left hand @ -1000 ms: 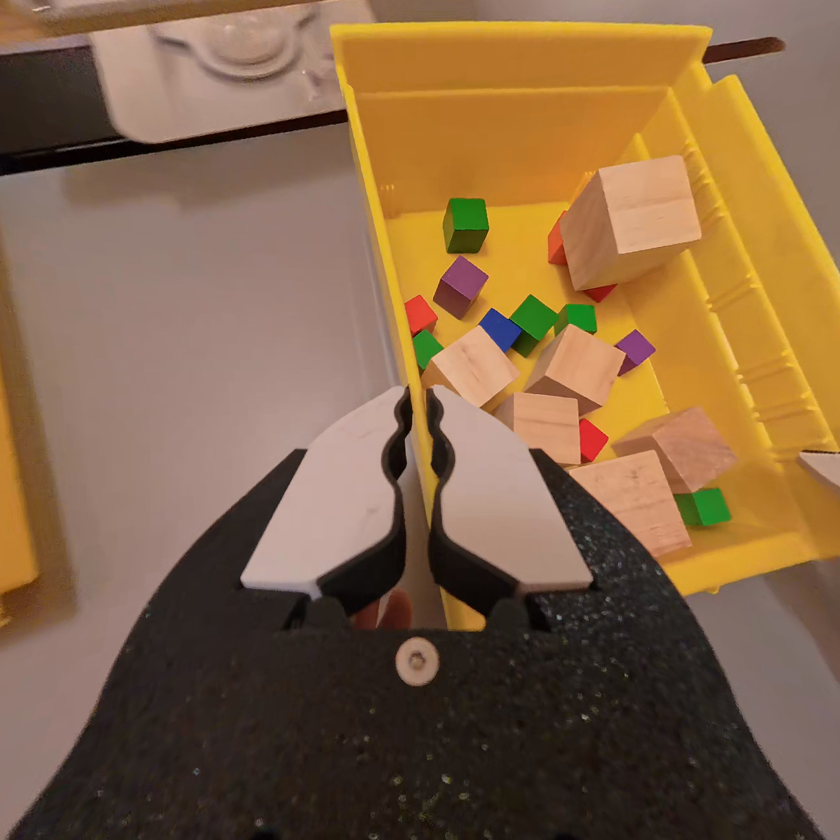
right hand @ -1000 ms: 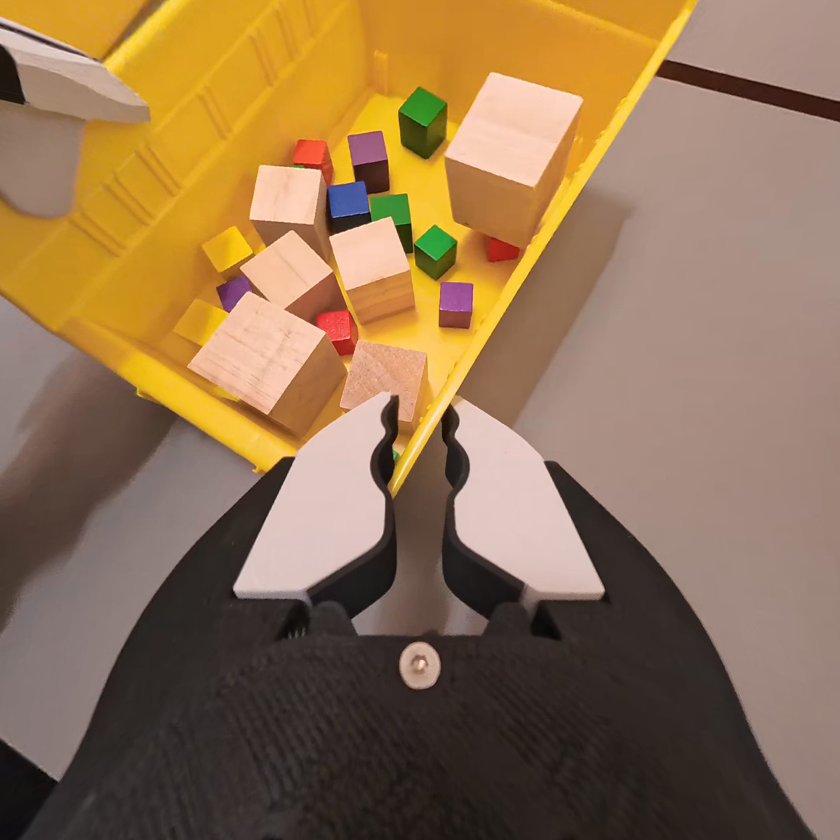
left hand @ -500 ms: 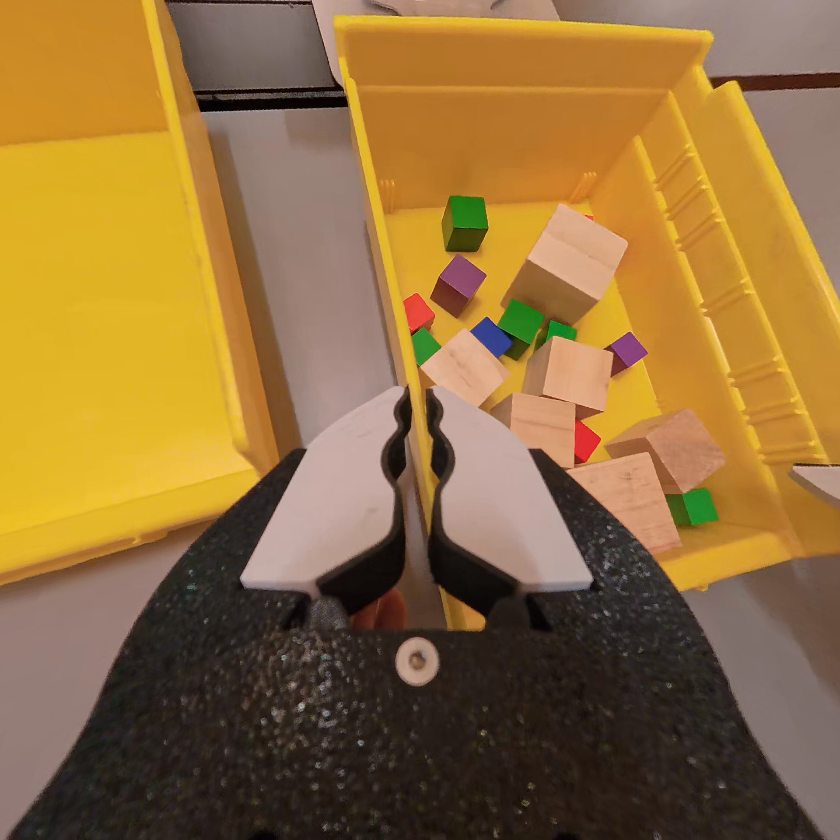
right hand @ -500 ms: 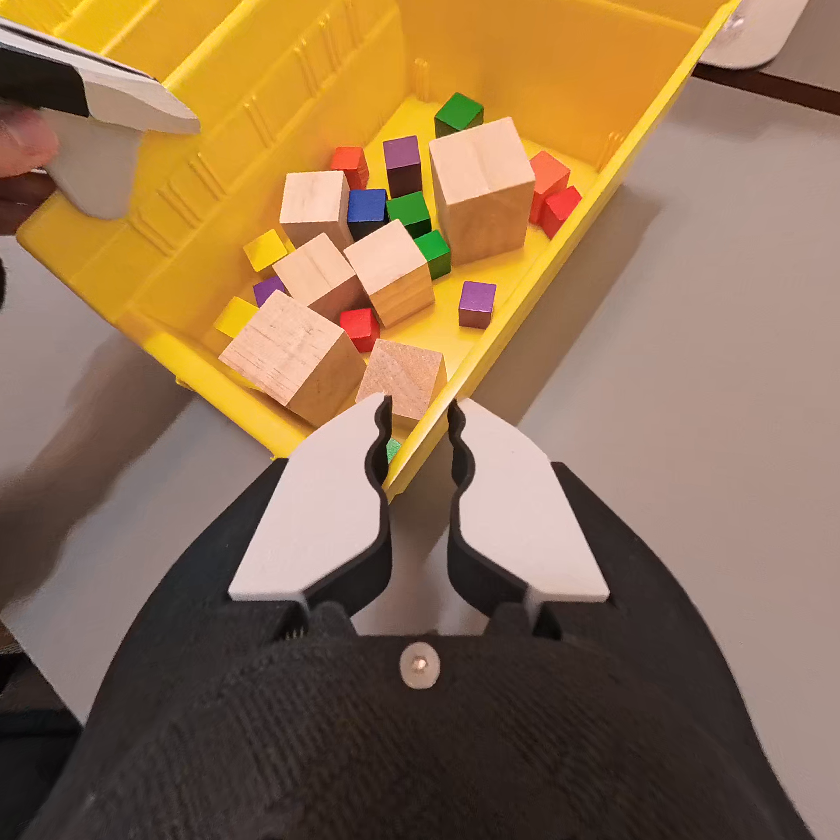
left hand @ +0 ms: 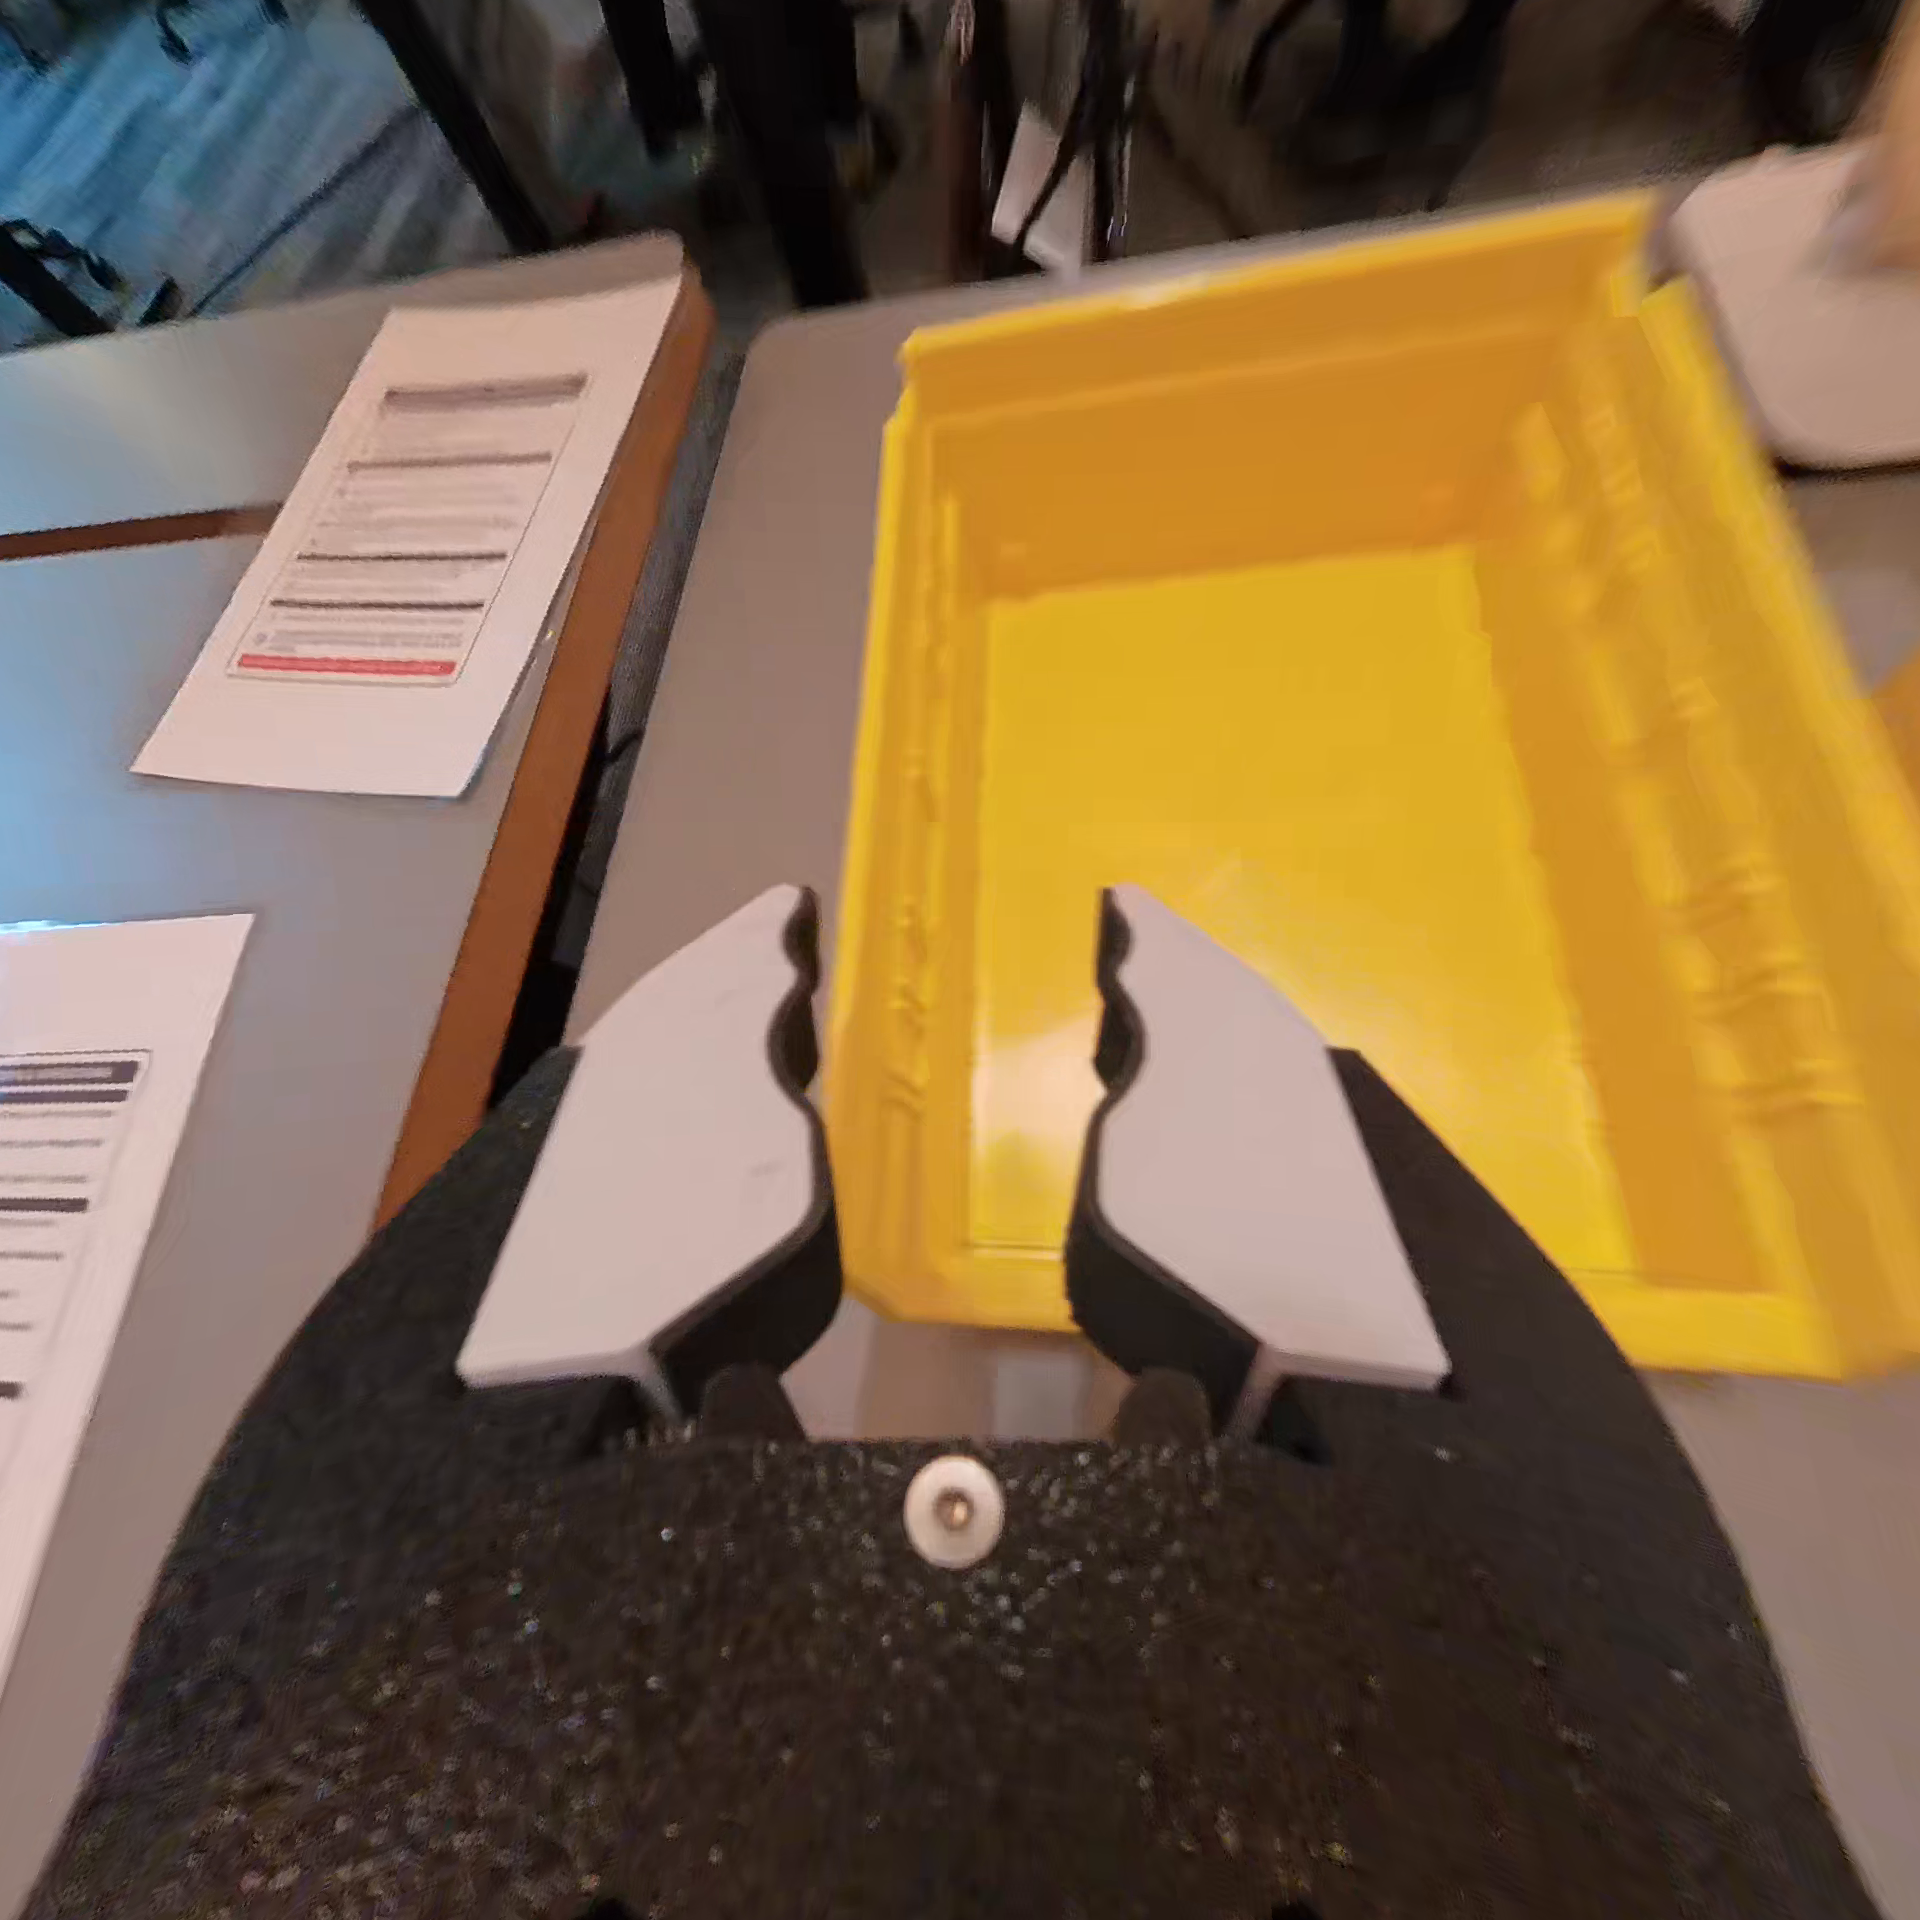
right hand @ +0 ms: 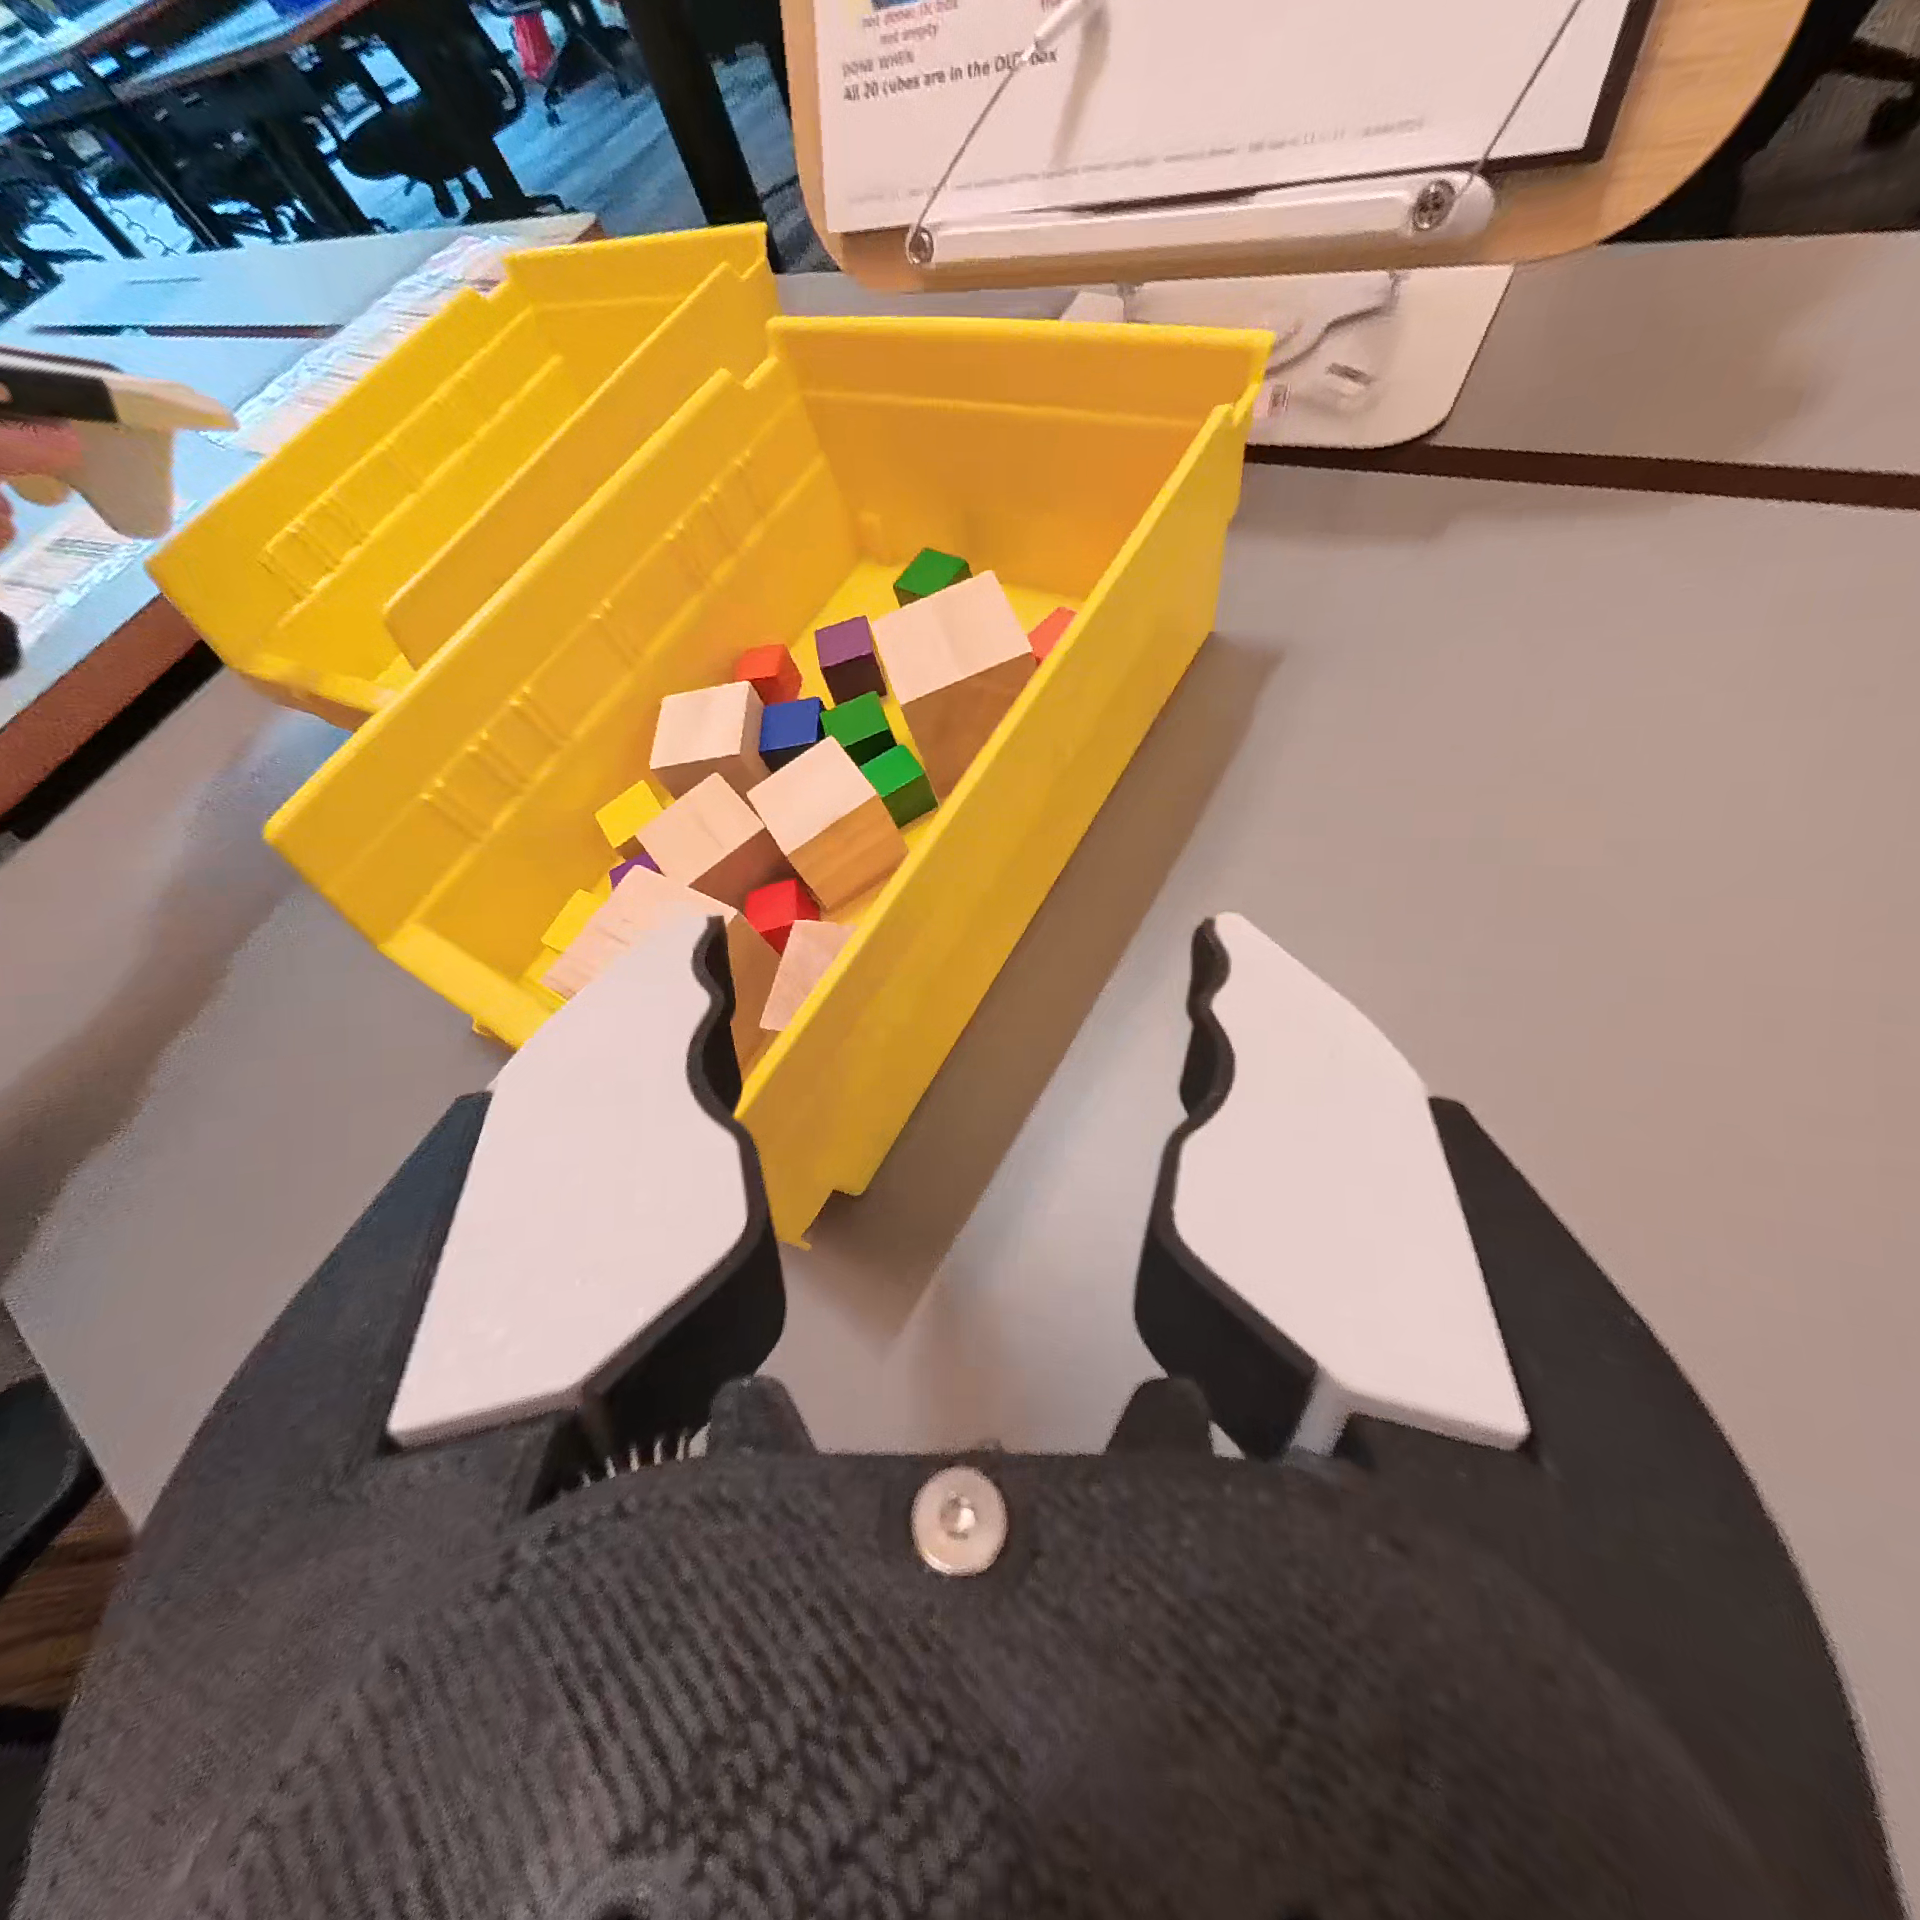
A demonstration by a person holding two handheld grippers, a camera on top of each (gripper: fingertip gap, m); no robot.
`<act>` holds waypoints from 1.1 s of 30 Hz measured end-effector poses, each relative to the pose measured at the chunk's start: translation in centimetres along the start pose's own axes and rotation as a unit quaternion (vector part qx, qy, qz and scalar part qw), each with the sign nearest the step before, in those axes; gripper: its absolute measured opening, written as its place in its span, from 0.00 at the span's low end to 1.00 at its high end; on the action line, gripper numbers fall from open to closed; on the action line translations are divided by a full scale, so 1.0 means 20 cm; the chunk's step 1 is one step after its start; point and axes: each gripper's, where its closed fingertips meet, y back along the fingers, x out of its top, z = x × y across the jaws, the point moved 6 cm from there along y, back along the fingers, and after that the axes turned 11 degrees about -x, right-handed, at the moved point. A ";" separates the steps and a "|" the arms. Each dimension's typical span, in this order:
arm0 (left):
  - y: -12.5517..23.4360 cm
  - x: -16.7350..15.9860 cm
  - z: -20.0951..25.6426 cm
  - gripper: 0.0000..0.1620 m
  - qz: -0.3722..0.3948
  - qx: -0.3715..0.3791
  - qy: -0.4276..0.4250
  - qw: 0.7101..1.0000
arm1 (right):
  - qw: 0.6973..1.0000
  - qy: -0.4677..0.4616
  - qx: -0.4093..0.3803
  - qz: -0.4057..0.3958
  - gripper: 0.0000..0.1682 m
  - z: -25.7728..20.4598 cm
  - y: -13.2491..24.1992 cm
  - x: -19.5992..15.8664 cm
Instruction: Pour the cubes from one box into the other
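A yellow box (right hand: 987, 447) holding several wooden and coloured cubes (right hand: 821, 821) sits on the grey table in the right wrist view. My right gripper (right hand: 956, 956) is open and empty, just behind the box's near right corner, touching nothing. An empty yellow box (left hand: 1247, 831) fills the left wrist view. It also shows in the right wrist view (right hand: 468, 416), behind and left of the full box. My left gripper (left hand: 956, 935) is open and empty at the empty box's near left corner. It shows at the far left in the right wrist view (right hand: 104, 416).
Printed paper sheets (left hand: 416, 540) lie on a second table to the left, across a dark gap (left hand: 613, 727). A document stand on a white base (right hand: 1382, 343) stands behind the boxes. Bare grey table (right hand: 1558, 779) lies right of the full box.
Both grippers let go of the walls of the box with cubes, opened and drew back. That box now rests on the table. The left gripper swung left to face the empty box.
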 end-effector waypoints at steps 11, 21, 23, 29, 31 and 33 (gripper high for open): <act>-0.29 -0.19 -0.14 0.07 -0.091 -0.023 0.025 0.995 | 0.999 0.000 0.014 -0.044 0.50 -0.01 -0.02 -0.06; 0.27 0.17 -0.04 0.02 0.031 0.027 0.014 0.999 | 0.999 -0.008 0.037 0.009 0.50 -0.07 0.04 0.15; 0.42 0.26 0.01 0.02 0.070 0.058 -0.018 0.996 | 0.998 -0.005 0.058 0.024 0.51 -0.15 0.03 0.21; 0.80 0.46 0.21 0.02 0.194 0.053 -0.033 0.979 | 0.990 -0.004 0.117 0.081 0.53 -0.42 -0.04 0.46; 0.86 0.50 0.31 0.02 0.222 0.028 -0.032 0.974 | 0.986 -0.024 0.128 0.108 0.55 -0.49 -0.07 0.56; 0.90 0.52 0.43 0.02 0.247 0.002 -0.038 0.968 | 0.982 -0.048 0.141 0.120 0.55 -0.54 -0.10 0.63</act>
